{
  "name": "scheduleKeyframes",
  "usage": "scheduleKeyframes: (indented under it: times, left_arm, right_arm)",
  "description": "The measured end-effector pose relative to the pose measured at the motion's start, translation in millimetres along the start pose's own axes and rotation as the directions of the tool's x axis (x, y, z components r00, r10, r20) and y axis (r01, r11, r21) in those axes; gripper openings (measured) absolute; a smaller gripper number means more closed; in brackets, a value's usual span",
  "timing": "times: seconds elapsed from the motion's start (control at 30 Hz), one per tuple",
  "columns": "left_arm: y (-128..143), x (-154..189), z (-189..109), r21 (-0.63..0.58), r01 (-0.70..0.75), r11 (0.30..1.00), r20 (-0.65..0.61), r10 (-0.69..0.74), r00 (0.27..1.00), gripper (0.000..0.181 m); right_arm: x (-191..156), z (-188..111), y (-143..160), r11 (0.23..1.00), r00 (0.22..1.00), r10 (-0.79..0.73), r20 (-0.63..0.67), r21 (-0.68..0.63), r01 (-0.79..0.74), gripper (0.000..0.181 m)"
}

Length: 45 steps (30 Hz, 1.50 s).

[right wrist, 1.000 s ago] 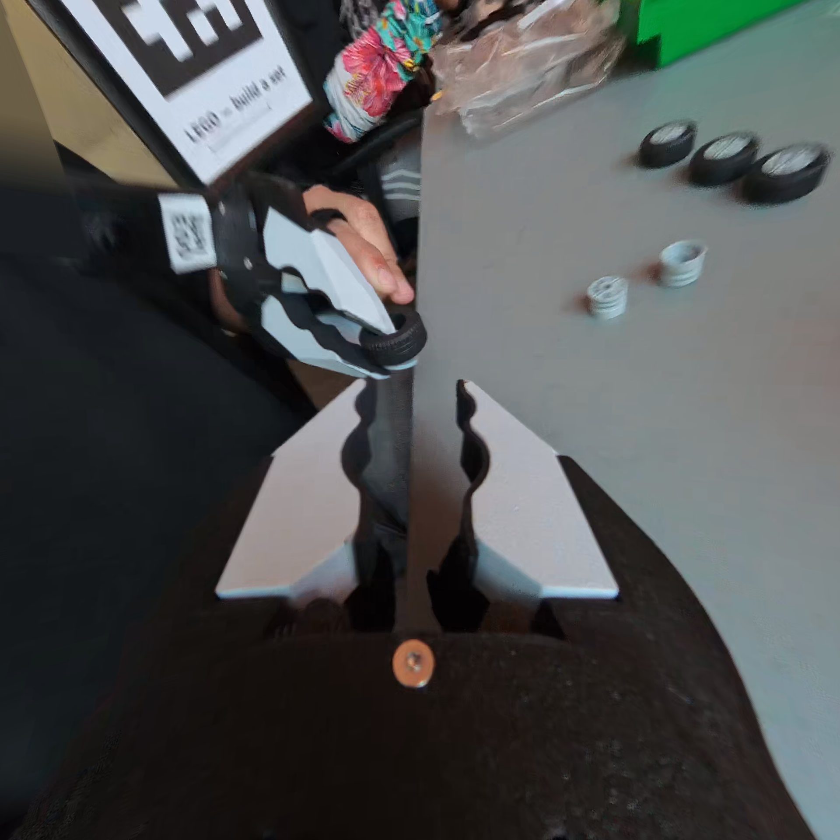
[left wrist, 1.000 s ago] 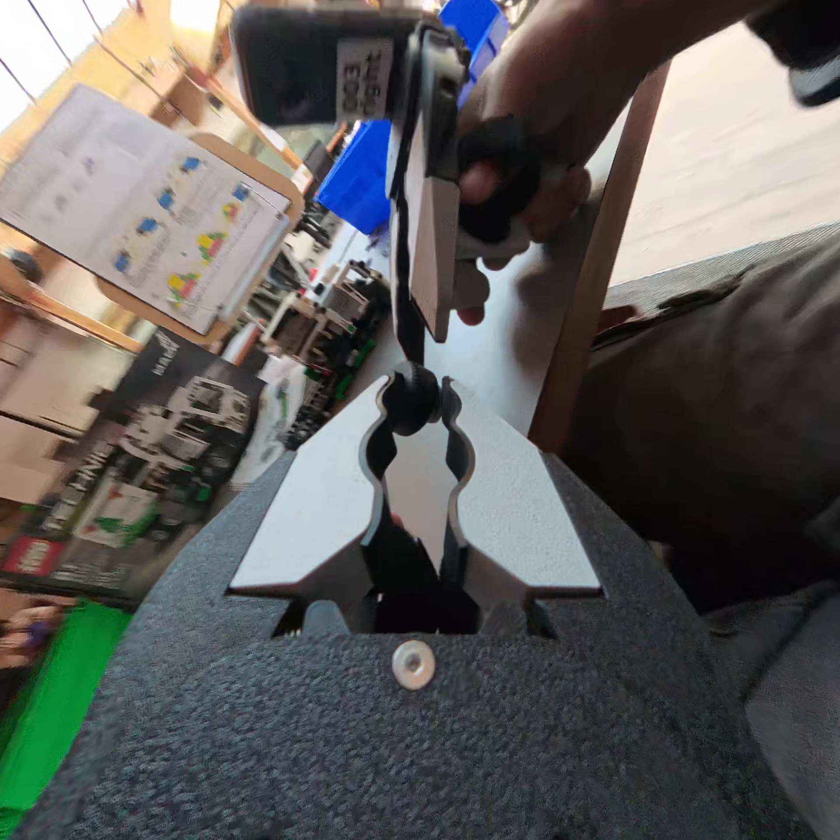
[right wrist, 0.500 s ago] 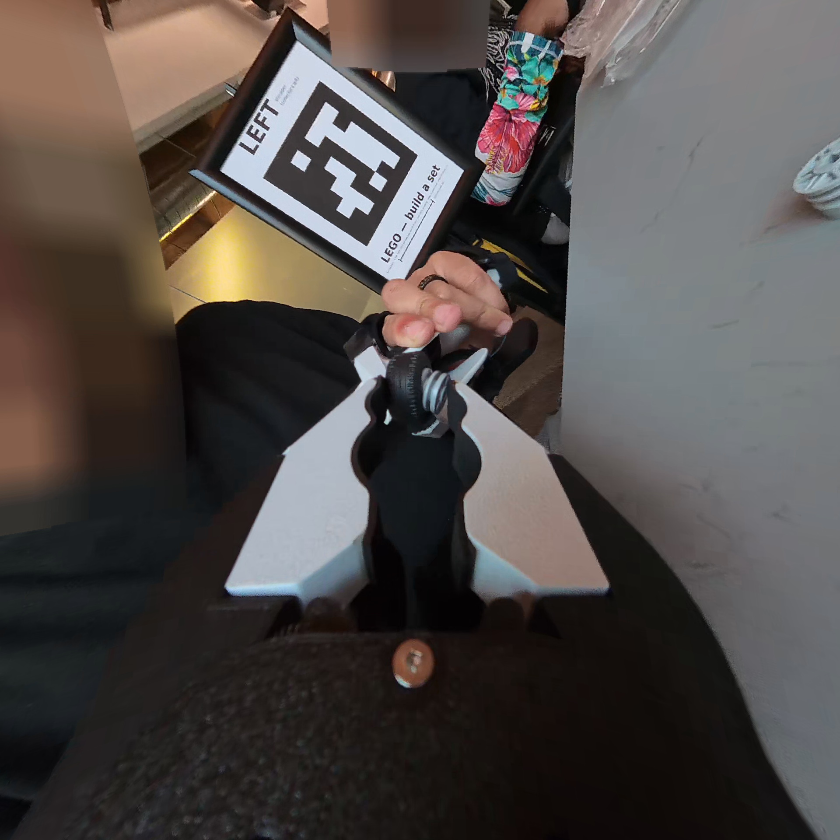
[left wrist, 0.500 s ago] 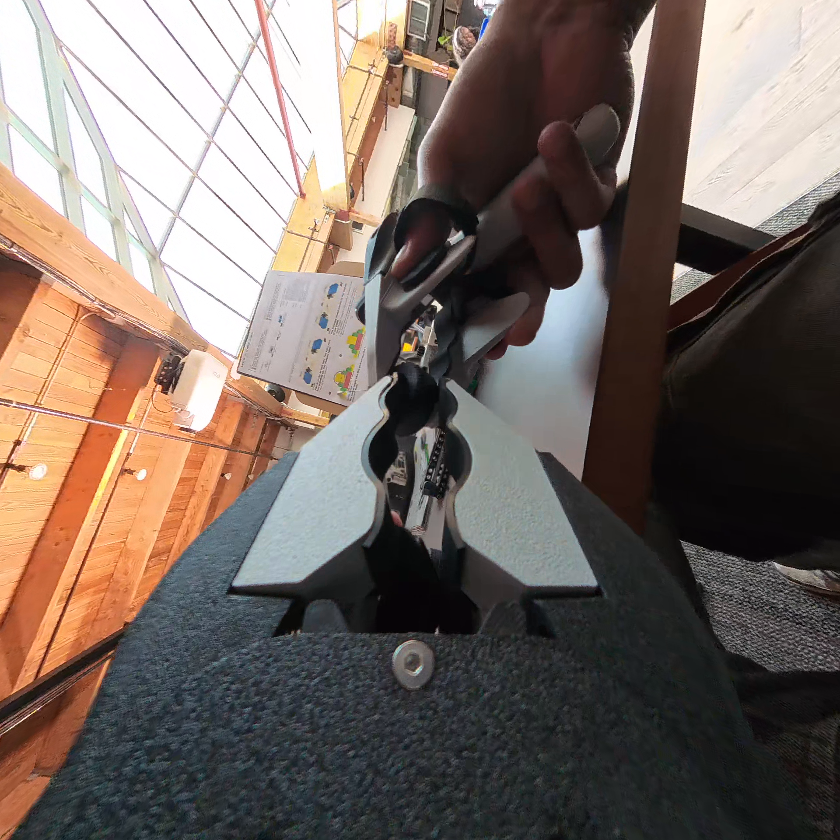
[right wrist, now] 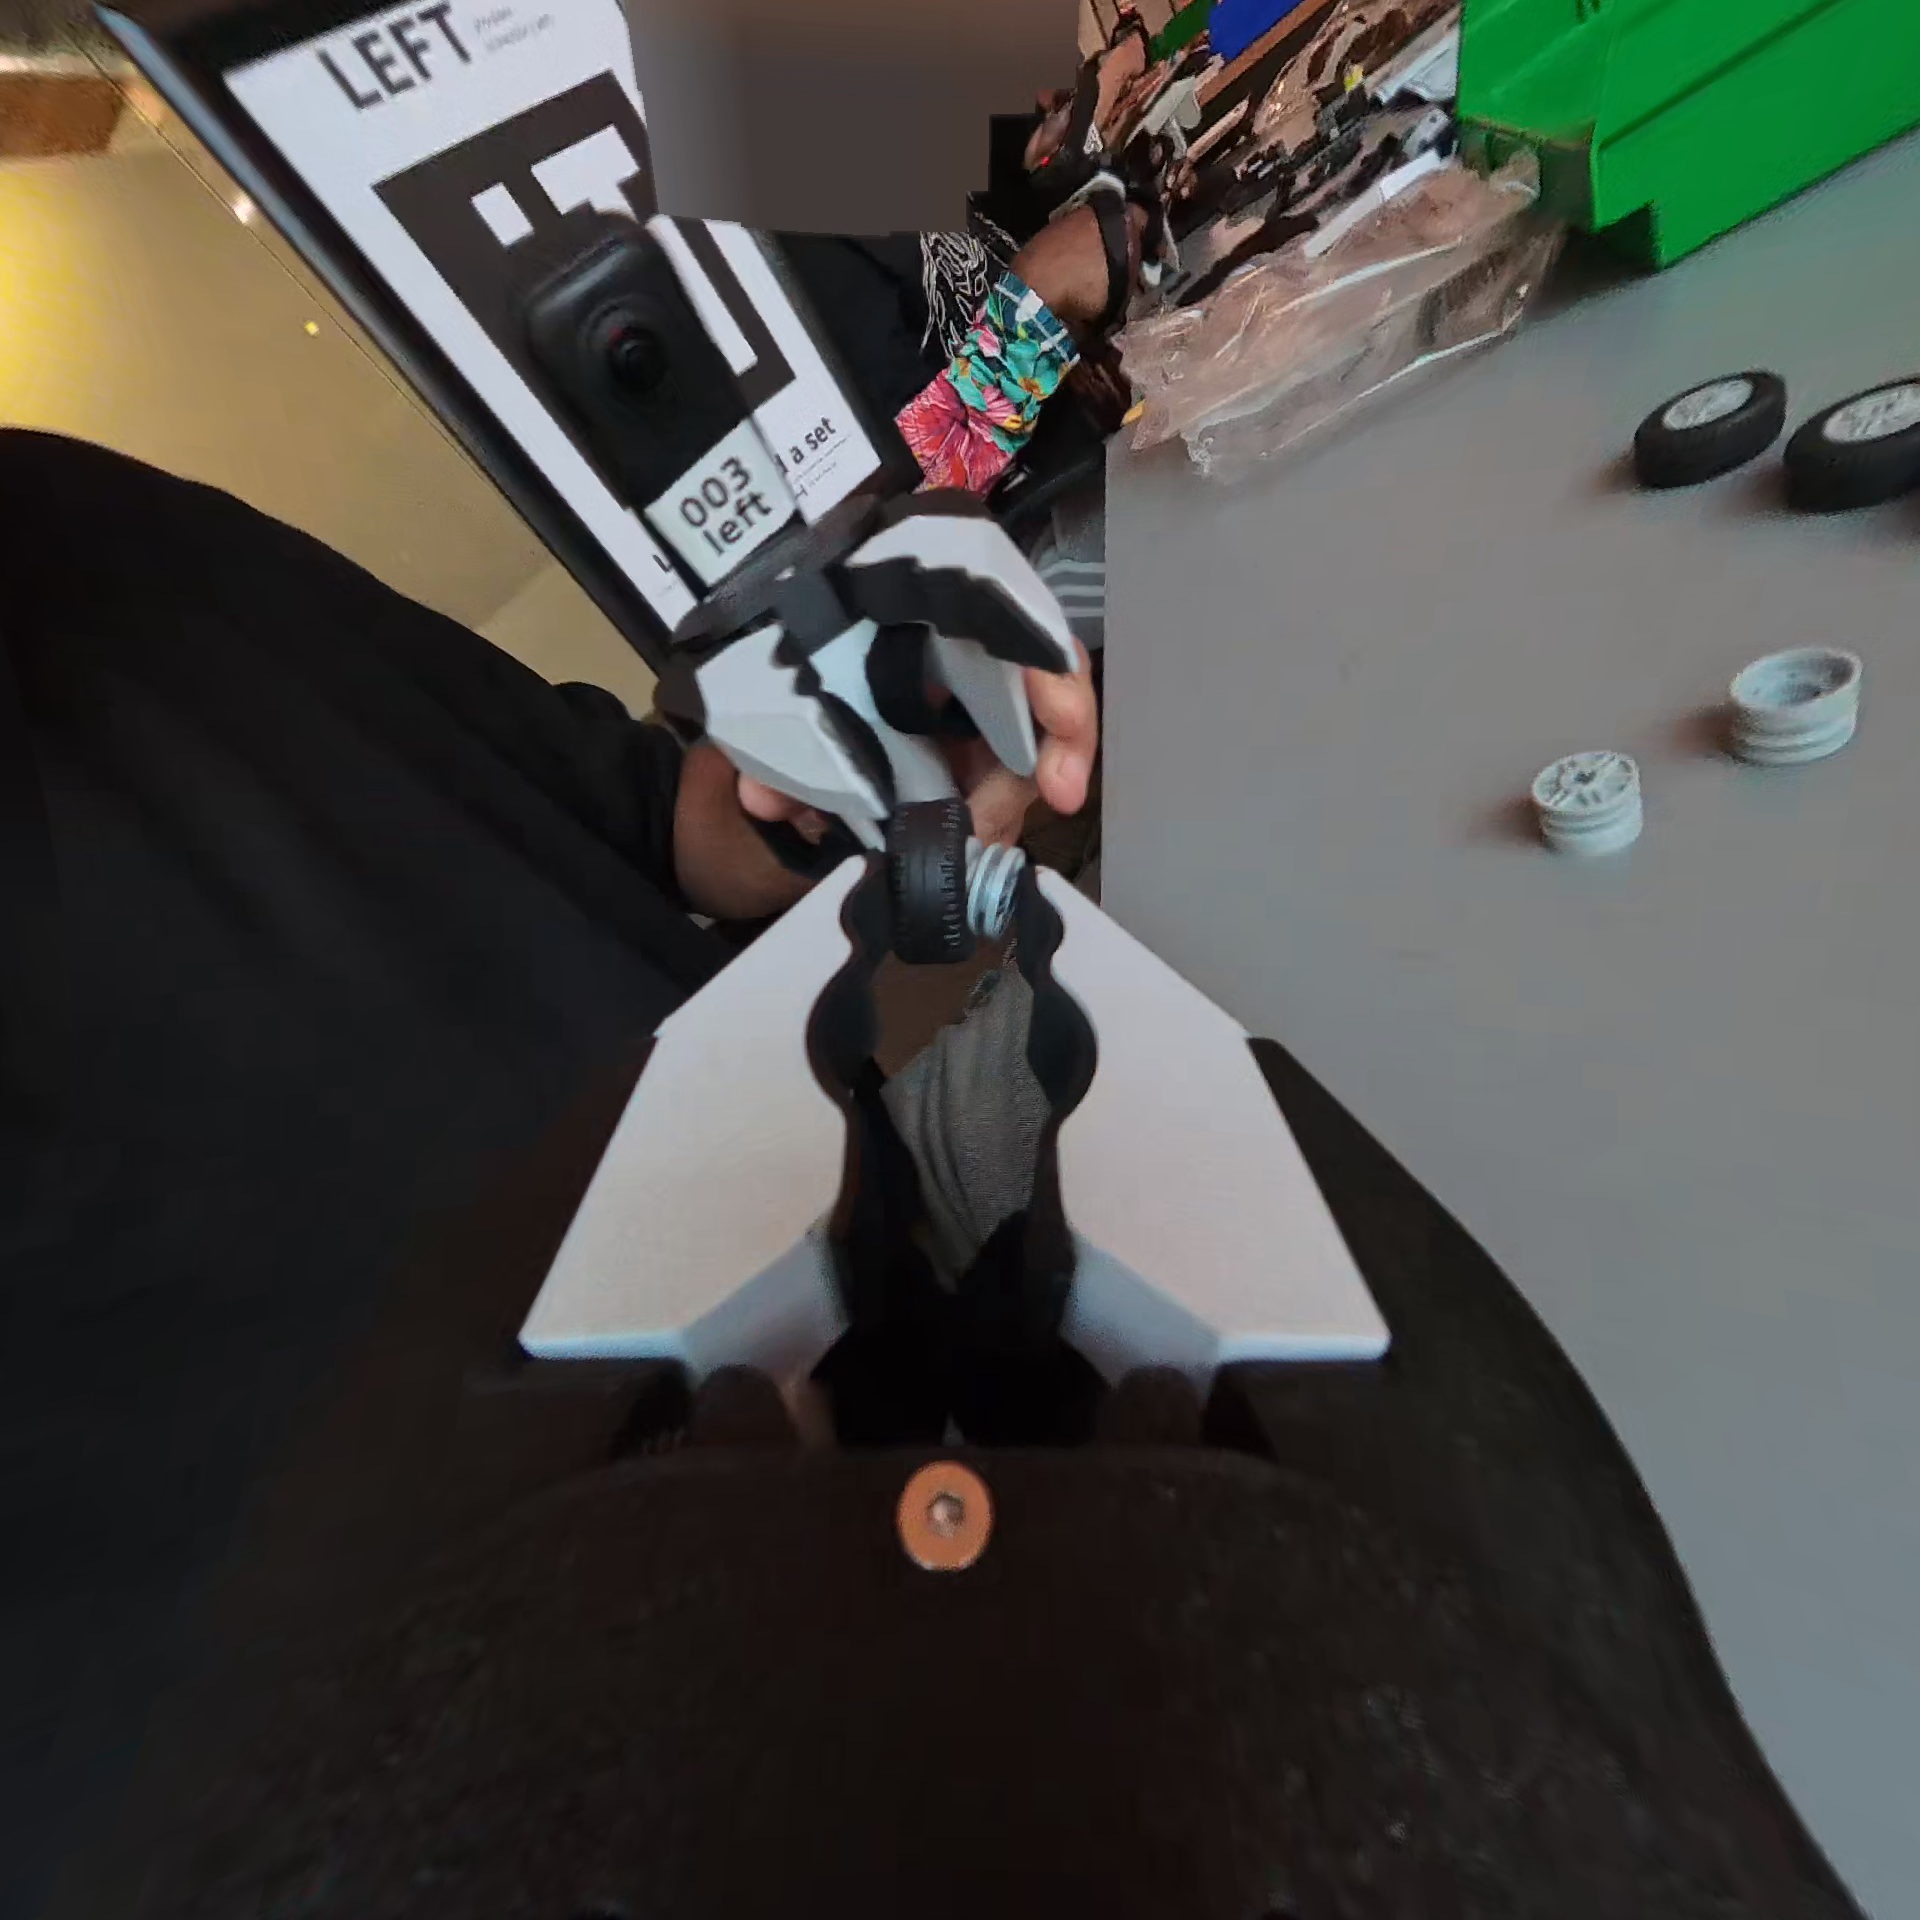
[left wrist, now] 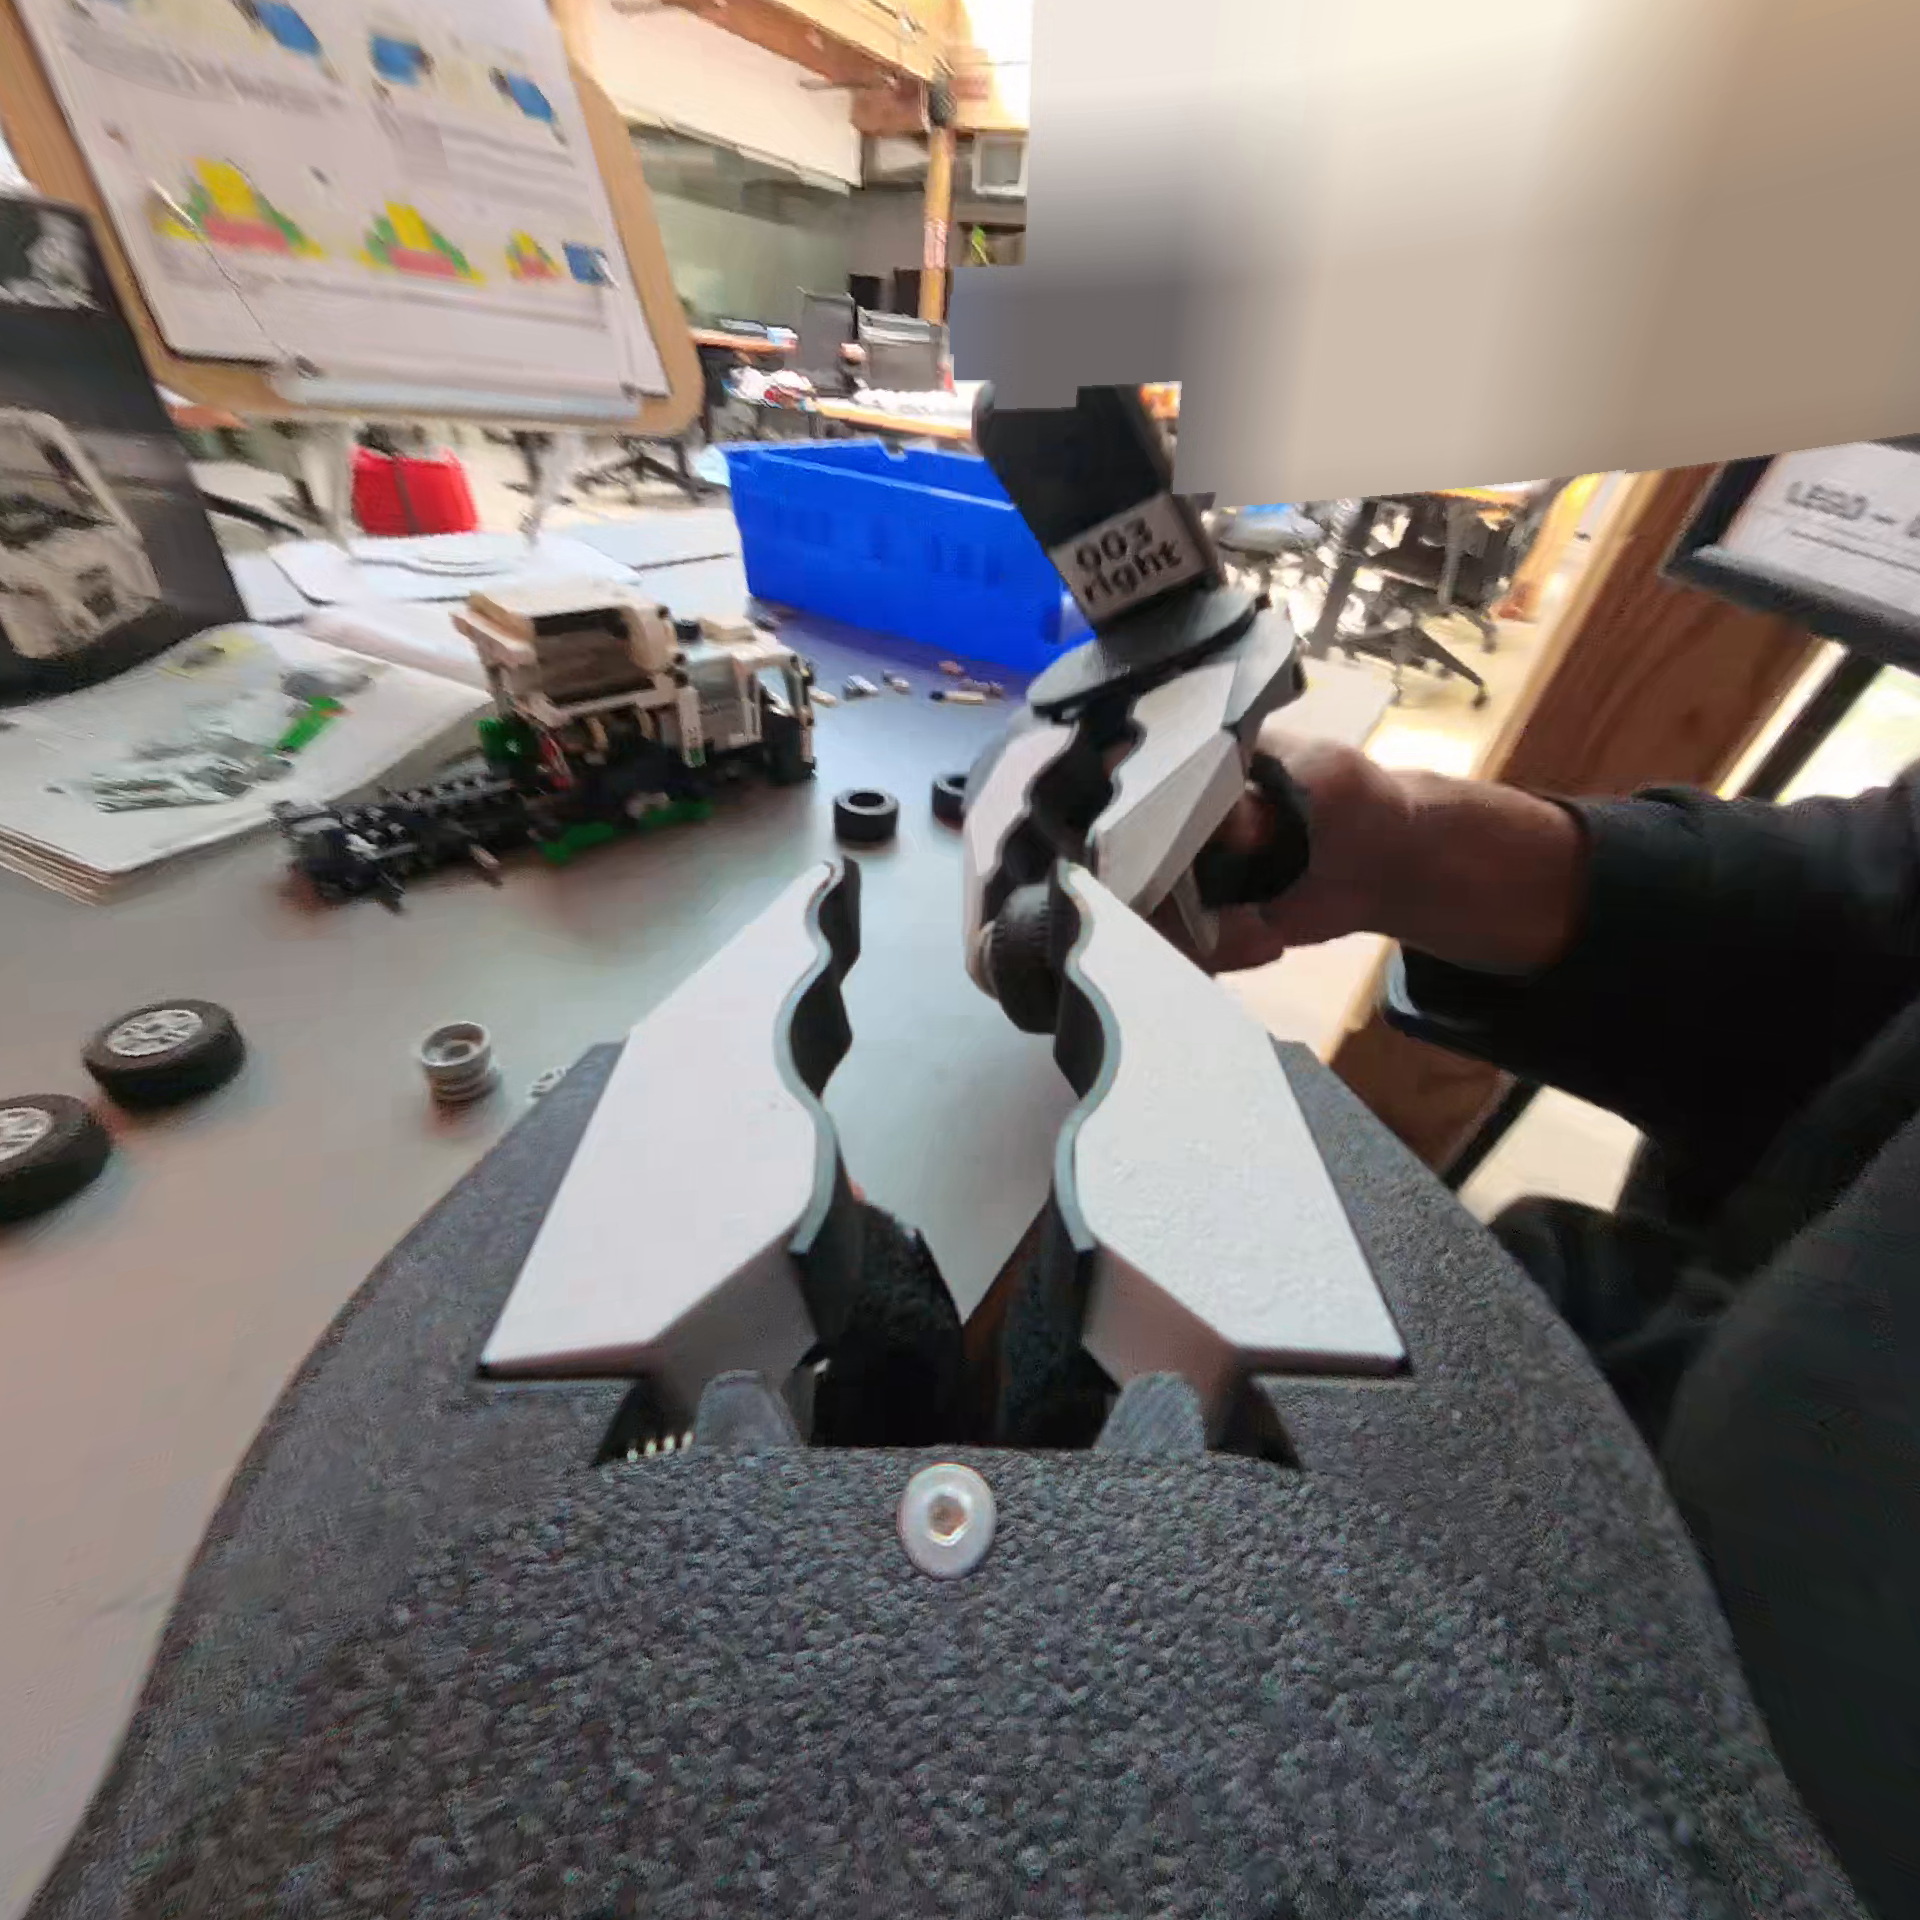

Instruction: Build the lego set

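Observation:
A small black tyre (right wrist: 928, 896) with a grey rim (right wrist: 992, 883) partly pushed into it sits between the tips of my right gripper (right wrist: 940, 899), which is shut on it, off the table's near edge. My left gripper (left wrist: 951, 883) is open and empty. In the right wrist view the left gripper (right wrist: 956, 769) stands just behind the tyre, one fingertip (right wrist: 878, 816) touching it. In the left wrist view the right gripper (left wrist: 1029, 935) holds the tyre (left wrist: 1023, 951) against my right finger (left wrist: 1164, 1091). The part-built truck model (left wrist: 623, 707) stands on the grey table (left wrist: 260, 1299).
Two finished wheels (left wrist: 164, 1049) and a loose grey rim (left wrist: 457, 1060) lie at the left, a bare tyre (left wrist: 865, 816) by the truck. Two rims (right wrist: 1588, 802) and two wheels (right wrist: 1709, 428) show in the right wrist view. A blue bin (left wrist: 894, 551), a manual (left wrist: 156, 748), a clipboard (left wrist: 343, 187), a plastic bag (right wrist: 1330, 312) and a green bin (right wrist: 1662, 104) stand farther back. The tips of both grippers are at nearly the same place.
My left gripper held the tyre before; it has opened and let go. My right gripper closed on the tyre with the rim and keeps it. Both views swung back toward the table.

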State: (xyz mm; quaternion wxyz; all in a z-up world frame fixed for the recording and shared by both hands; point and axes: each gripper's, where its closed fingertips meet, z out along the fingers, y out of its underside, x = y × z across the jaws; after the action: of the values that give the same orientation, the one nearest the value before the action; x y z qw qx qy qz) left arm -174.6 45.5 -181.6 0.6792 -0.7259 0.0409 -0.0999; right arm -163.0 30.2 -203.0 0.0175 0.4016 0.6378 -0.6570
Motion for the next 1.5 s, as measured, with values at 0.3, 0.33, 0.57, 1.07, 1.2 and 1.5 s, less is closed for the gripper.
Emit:
scheduleKeyframes:
  times: [0.3, 0.33, 0.57, 1.07, 1.2, 1.5]
  left_arm:
    - [16, 5, -11, -0.105, 0.014, 0.994, -0.172, -0.032, 0.985, 0.038]
    - [17, 6, -12, -0.109, 0.034, 0.993, -0.188, -0.054, 0.981, 0.038]
    - [30, 22, -8, -0.149, -0.008, 0.989, -0.268, -0.033, 0.963, 0.027]
    - [21, 47, -18, -0.165, 0.209, 0.964, -0.483, -0.264, 0.835, 0.019]
    - [21, 31, -12, -0.139, 0.159, 0.977, -0.382, -0.201, 0.902, 0.020]
    - [25, 18, -13, -0.118, 0.005, 0.993, -0.240, -0.033, 0.970, 0.038]
  right_arm:
    - [6, 4, 2, 0.999, 0.997, -0.046, -0.056, -0.014, 0.045, 0.023]
    - [5, 3, 2, 0.998, 0.997, -0.055, -0.061, -0.013, 0.054, 0.023]
    - [-4, 13, 9, 0.996, 0.997, -0.073, -0.025, -0.045, 0.072, 0.023]
    - [-27, 16, 18, 0.997, 0.989, -0.062, 0.132, -0.044, 0.068, 0.018]
    - [-9, 15, 8, 0.991, 0.991, -0.133, 0.005, 0.000, 0.133, 0.017]
    - [-14, 16, -8, 0.869, 0.857, -0.482, -0.182, 0.031, 0.495, 0.018]
